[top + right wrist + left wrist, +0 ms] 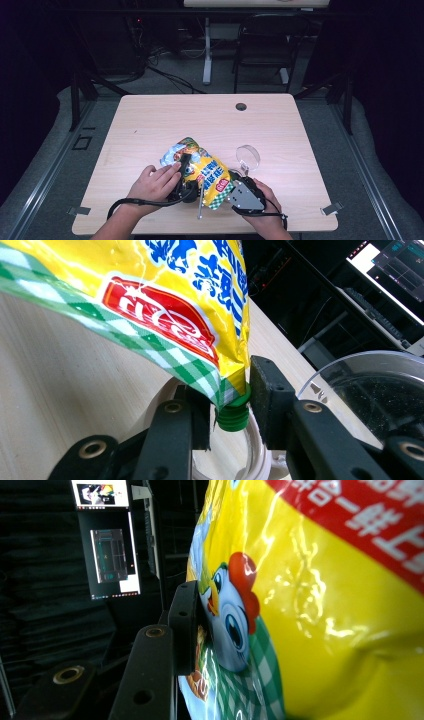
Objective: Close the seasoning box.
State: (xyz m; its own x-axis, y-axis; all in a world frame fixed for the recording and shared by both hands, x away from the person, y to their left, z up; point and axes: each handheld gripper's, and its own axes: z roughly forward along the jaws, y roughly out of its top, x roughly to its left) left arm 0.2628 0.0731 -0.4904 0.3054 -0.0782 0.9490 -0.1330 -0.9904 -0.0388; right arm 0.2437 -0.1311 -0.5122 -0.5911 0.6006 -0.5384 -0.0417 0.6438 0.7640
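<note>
Table (150, 125): pale wood, dark room, chair (262, 45) at 12 o'clock.
Pouch (205, 172): one.
Bowl (248, 156): one, 3 o'clock of pouch.
Left gripper (186, 167): clamps pouch.
Right gripper (231, 405): jaws parted around green cap (233, 417).

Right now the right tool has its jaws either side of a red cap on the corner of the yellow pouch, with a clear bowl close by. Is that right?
Not quite: the cap is green, not red, as the right gripper view shows. The rest holds: the right tool has its jaws either side of that cap at the corner of the yellow pouch, and a clear bowl stands close by.

table (150, 125) evenly lit | surroundings dark | glare on pouch (325, 605) | close-ups soft
</note>
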